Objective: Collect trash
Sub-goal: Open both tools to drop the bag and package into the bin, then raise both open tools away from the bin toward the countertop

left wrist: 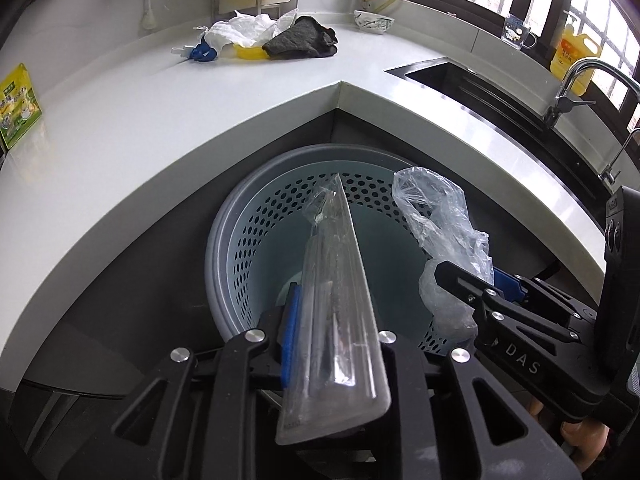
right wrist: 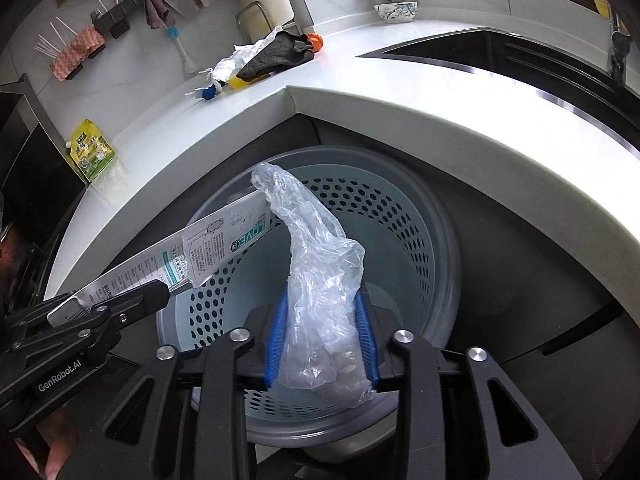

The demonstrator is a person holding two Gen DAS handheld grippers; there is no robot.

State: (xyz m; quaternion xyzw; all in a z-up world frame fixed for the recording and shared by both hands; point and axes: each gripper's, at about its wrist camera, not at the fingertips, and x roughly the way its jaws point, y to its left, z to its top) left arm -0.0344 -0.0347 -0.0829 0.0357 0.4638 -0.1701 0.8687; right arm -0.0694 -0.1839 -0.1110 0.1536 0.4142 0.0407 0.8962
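My left gripper (left wrist: pixel 334 320) is shut on a long flat clear-and-white package (left wrist: pixel 340 300), held over the pale blue perforated trash basket (left wrist: pixel 256 220). The package also shows in the right wrist view (right wrist: pixel 200 248), printed side up. My right gripper (right wrist: pixel 322 340) is shut on a crumpled clear plastic bag (right wrist: pixel 320 280), also over the basket (right wrist: pixel 400 232). The bag and right gripper show in the left wrist view (left wrist: pixel 444 232) to the right of the package. The basket stands on the floor in the counter's inner corner.
The white L-shaped counter (left wrist: pixel 160 120) holds a white plastic bag (left wrist: pixel 244 28), a dark cloth (left wrist: pixel 304 40), a yellow item (left wrist: pixel 248 53), a blue item (left wrist: pixel 202 53), a green-yellow pouch (left wrist: pixel 16 104) and a bowl (left wrist: pixel 374 22). A sink (left wrist: pixel 460 80) with a faucet (left wrist: pixel 576 76) is at right.
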